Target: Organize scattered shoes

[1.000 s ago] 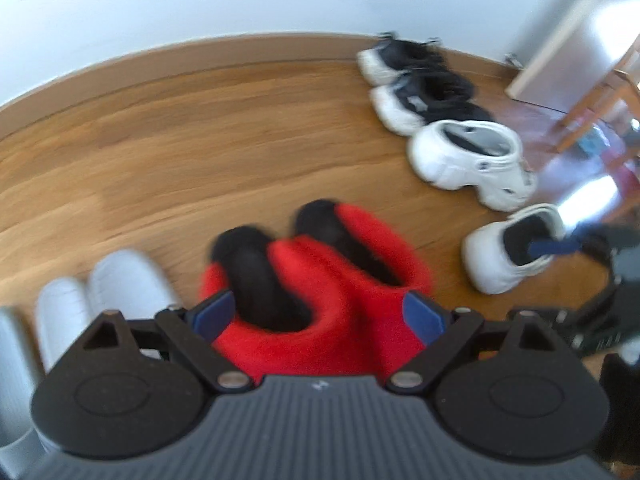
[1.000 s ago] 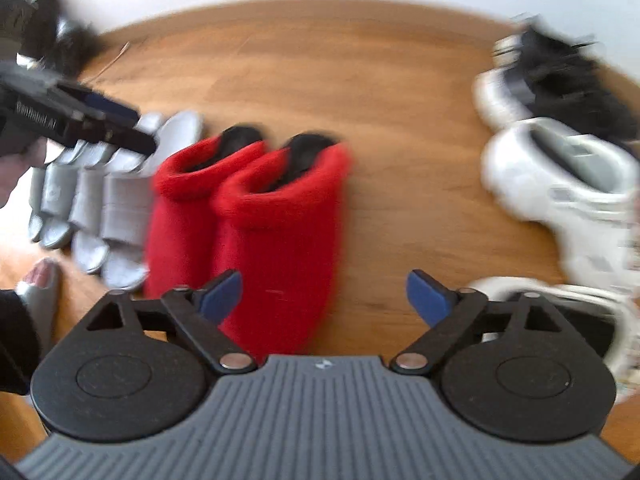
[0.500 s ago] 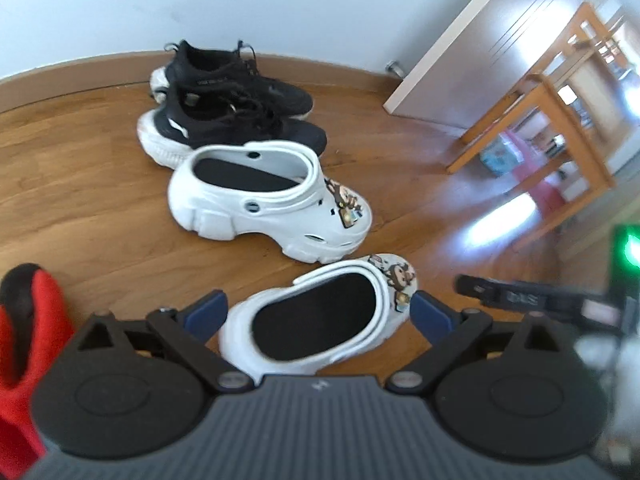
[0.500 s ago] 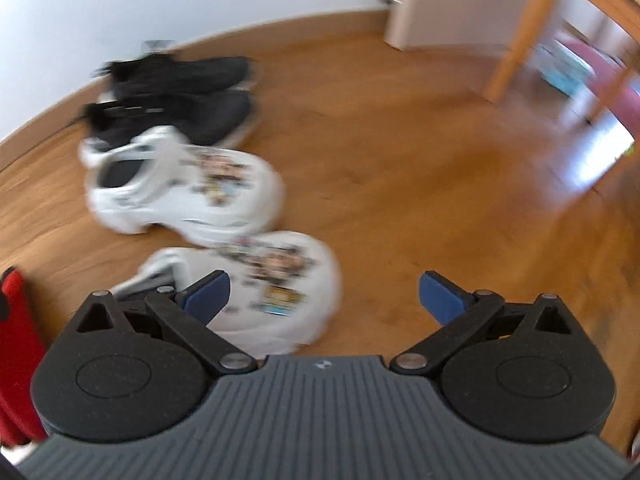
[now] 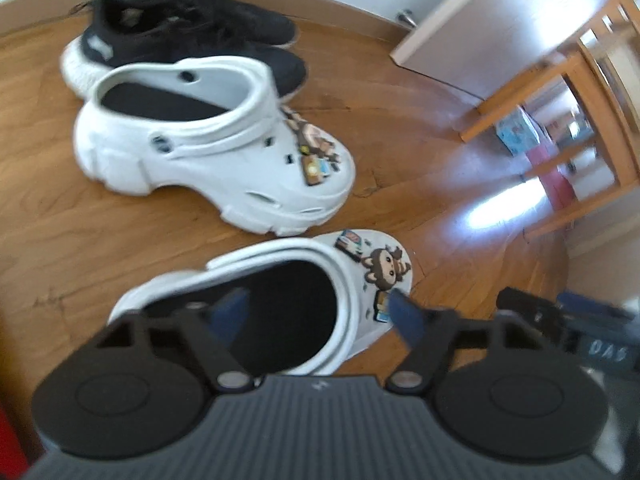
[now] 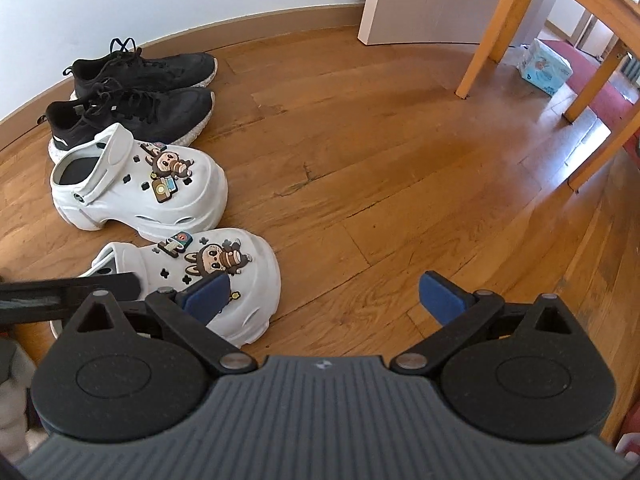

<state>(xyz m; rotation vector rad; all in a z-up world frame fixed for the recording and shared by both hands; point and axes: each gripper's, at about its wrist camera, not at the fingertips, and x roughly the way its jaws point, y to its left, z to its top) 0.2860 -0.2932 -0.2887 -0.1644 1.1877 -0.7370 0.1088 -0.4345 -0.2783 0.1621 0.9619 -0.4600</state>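
Clogs are what this turns on, so I go from my left side to my right. My left tongs (image 5: 316, 312) hang over the heel end of the near white clog (image 5: 276, 300): one pad is down in its dark opening, the other outside the wall toward the toe. The jaws have just been closing with that wall between them. The picture is blurred there, so I cannot tell whether the pads press on it yet. The clog's long axis runs from the heel under me to the toe at upper right, roughly in line with its mate (image 5: 212, 144) and the black sneakers (image 5: 188, 40) by the wall. My right tongs (image 6: 324, 294) are spread wide and empty over bare floor (image 6: 380, 168), with the clog's toe just to their left. The left hand is nearer.
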